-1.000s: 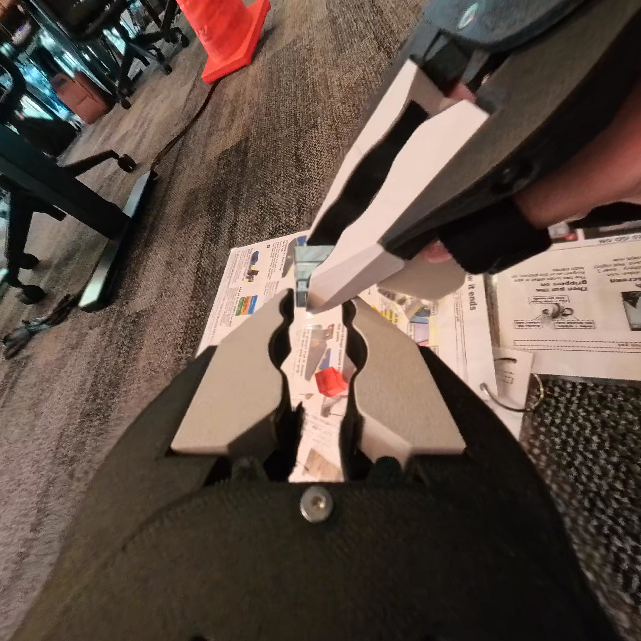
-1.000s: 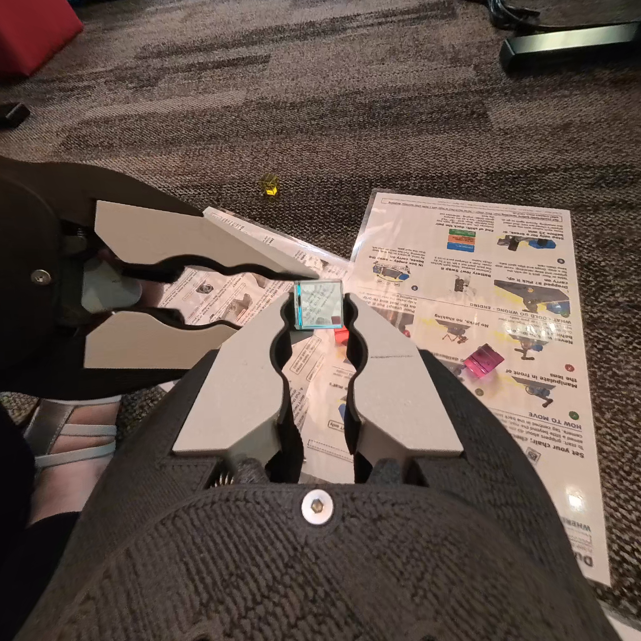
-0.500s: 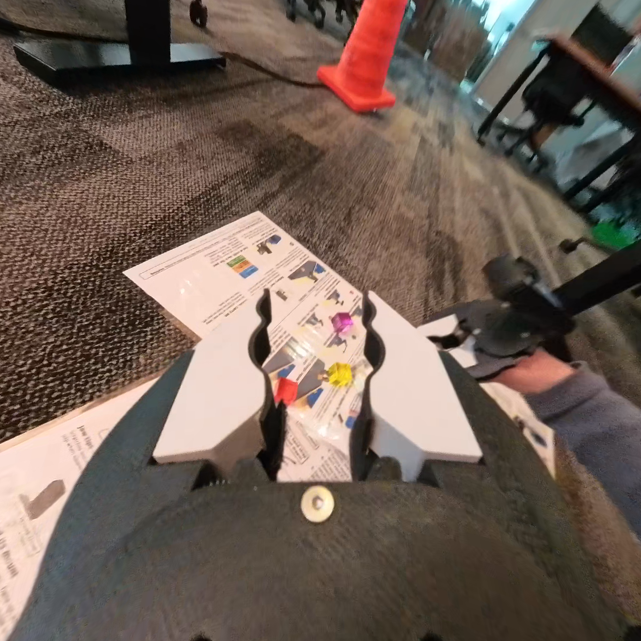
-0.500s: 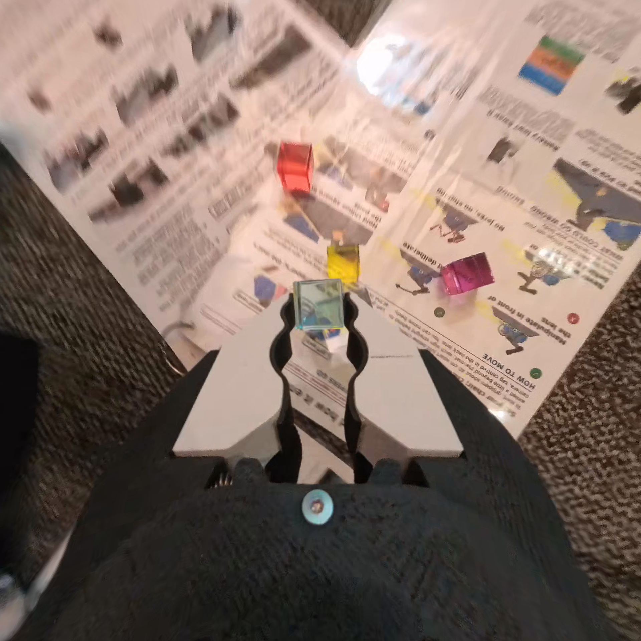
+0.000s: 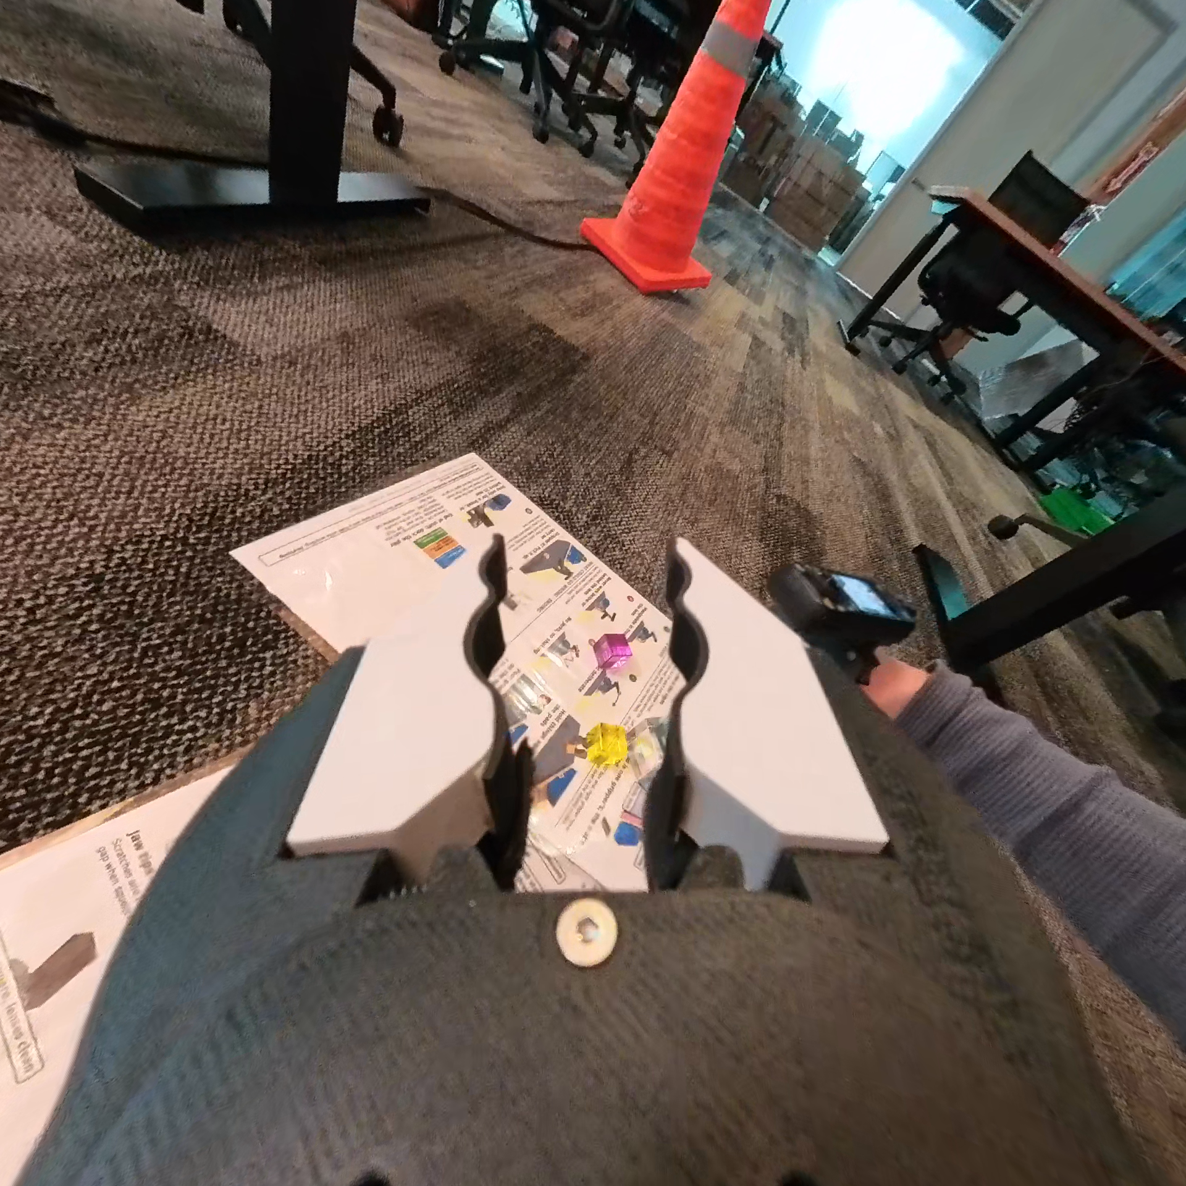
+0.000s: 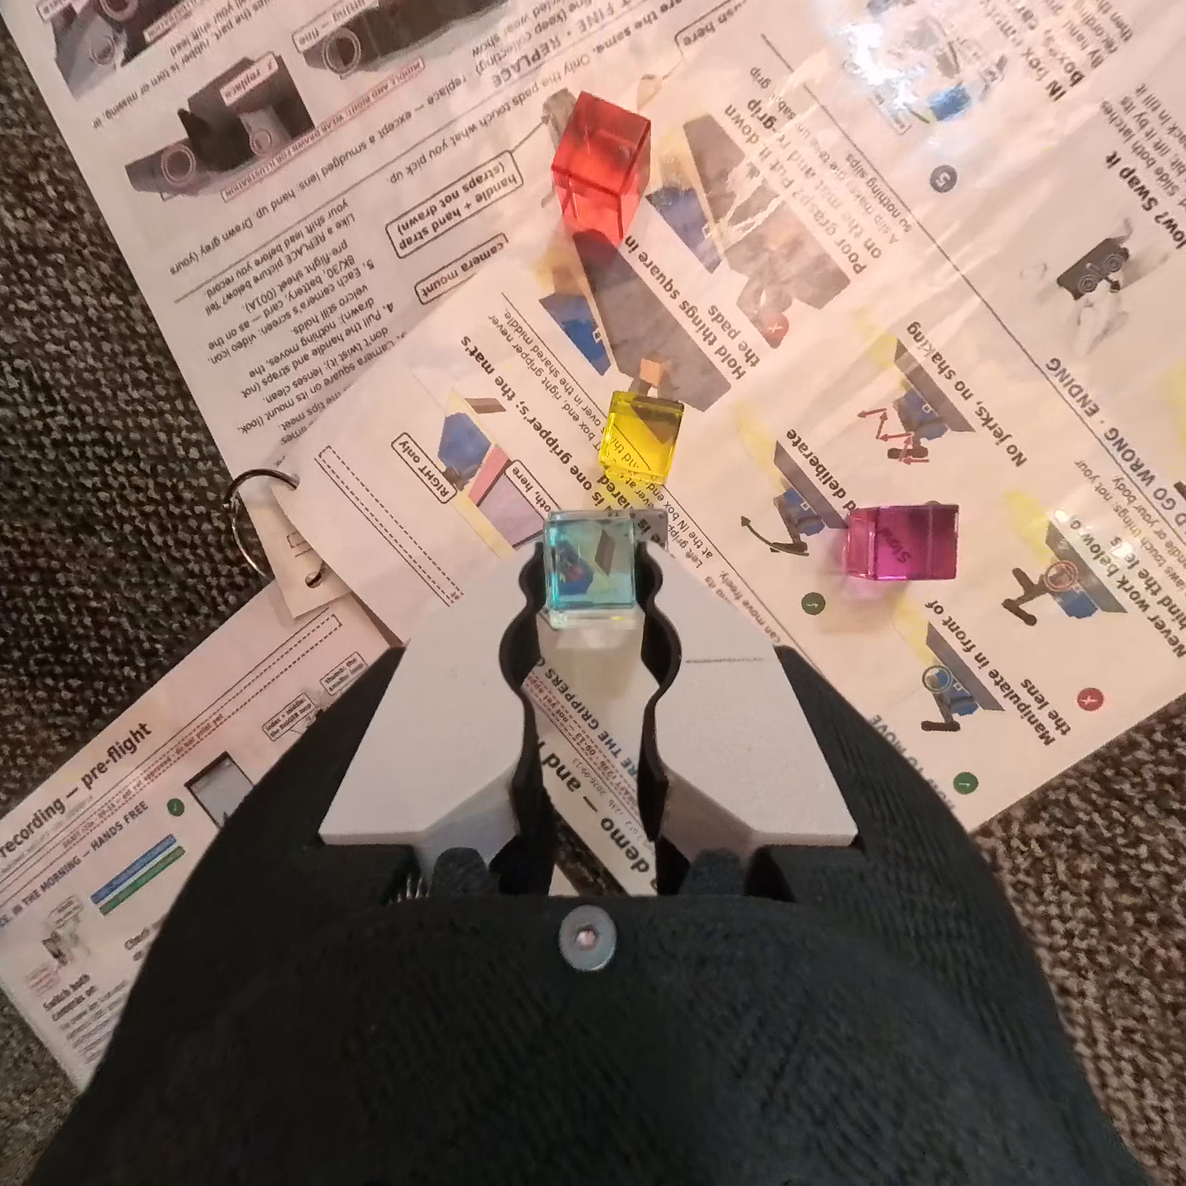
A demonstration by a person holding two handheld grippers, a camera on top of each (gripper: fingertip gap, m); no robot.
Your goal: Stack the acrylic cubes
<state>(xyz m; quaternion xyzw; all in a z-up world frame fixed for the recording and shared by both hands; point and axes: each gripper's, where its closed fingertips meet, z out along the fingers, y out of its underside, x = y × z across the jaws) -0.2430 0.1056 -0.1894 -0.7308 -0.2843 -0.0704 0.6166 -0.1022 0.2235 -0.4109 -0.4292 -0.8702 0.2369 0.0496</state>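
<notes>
The right tool (image 6: 592,565) pinches a clear cyan cube (image 6: 589,572) at its fingertips, just short of the yellow cube (image 6: 640,438); the left tool (image 5: 584,571) gapes empty above that cube, freeing the laminated sheet (image 6: 962,321)

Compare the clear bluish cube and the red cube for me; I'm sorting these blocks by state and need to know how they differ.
The bluish cube is pale and nearly colourless; the red cube is deeply tinted. The bluish cube is clamped between the right gripper's fingertips, while the red cube rests free on the laminated sheets. The bluish cube sits nearest the camera; the red cube lies farthest. Both are see-through cubes.
</notes>
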